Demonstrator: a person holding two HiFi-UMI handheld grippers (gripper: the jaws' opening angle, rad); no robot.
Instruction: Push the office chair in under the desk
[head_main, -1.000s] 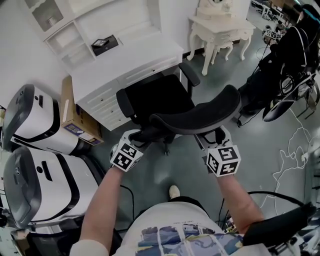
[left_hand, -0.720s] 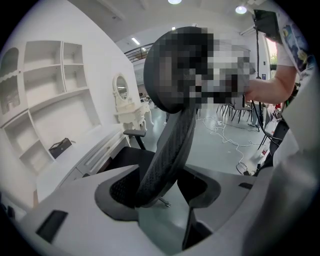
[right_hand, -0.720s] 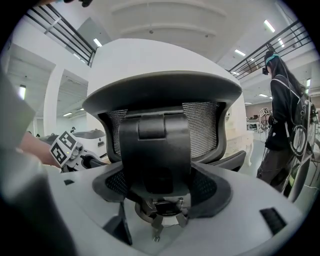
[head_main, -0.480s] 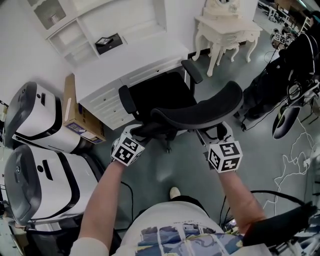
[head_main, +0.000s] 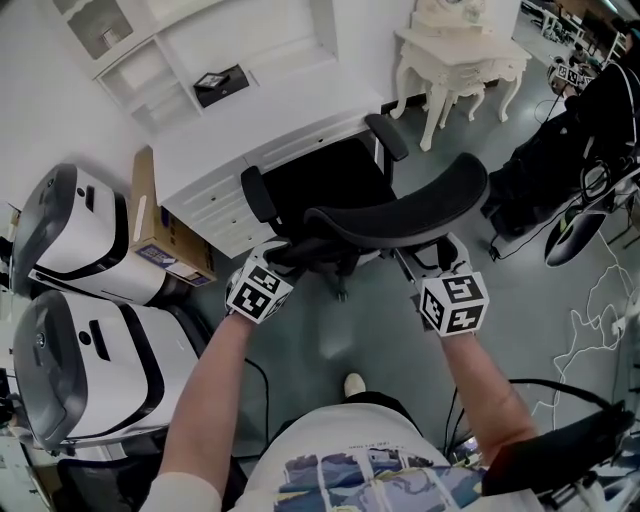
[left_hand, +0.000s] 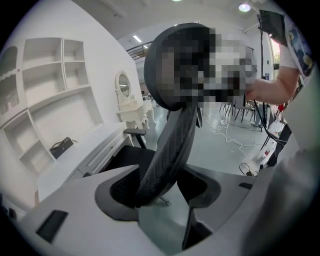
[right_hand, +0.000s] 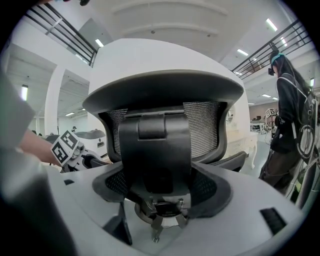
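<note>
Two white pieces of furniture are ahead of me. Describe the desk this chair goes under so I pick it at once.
Against the white wall ahead stands the desk, directly beyond the black office chair. It has open shelves on top and drawers at its left. Unlike the carved table to its right, which has curved legs, its edges are straight and plain.

You can see the office chair (right_hand: 205, 131) has a black net cloth back and a matt plastic frame. The desk (head_main: 300, 100) looks smooth and white.
</note>
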